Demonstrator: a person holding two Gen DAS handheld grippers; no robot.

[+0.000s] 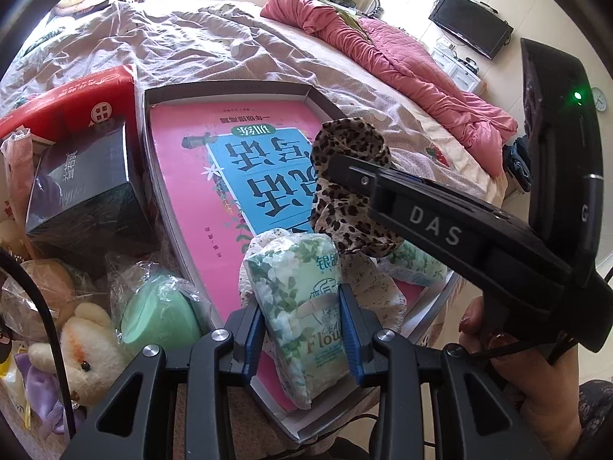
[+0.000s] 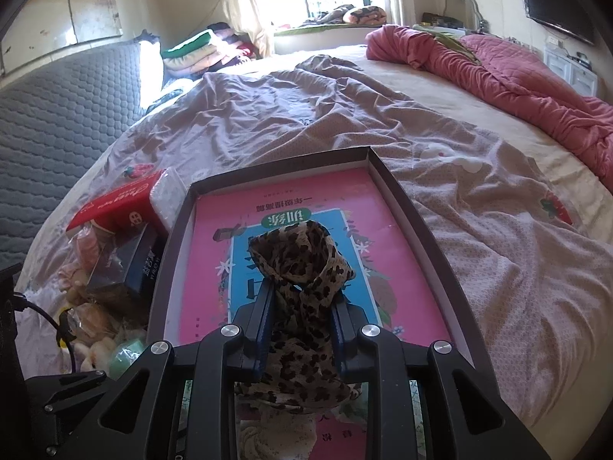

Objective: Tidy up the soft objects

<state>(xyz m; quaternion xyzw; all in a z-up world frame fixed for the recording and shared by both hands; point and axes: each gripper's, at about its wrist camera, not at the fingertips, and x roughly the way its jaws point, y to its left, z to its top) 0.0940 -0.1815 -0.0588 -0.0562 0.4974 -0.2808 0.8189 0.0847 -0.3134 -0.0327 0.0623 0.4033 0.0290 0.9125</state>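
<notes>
A shallow grey box tray (image 1: 230,90) lies on the bed with a pink and blue book (image 1: 214,161) in it. My left gripper (image 1: 302,329) is shut on a green floral tissue pack (image 1: 302,306), held over the tray's near end. My right gripper (image 2: 302,326) is shut on a leopard-print cloth (image 2: 302,260) and holds it above the book; it also shows in the left wrist view (image 1: 345,176), just right of the tissue pack. A second tissue pack (image 1: 417,264) and a speckled white cloth (image 1: 375,287) lie in the tray below.
Left of the tray lie a black box (image 1: 84,188), a red box (image 1: 76,96), a bagged green object (image 1: 157,314) and a plush bear (image 1: 88,352). A pink quilt (image 2: 517,73) lies along the bed's right side. The tray (image 2: 417,207) sits on a wrinkled sheet (image 2: 306,115).
</notes>
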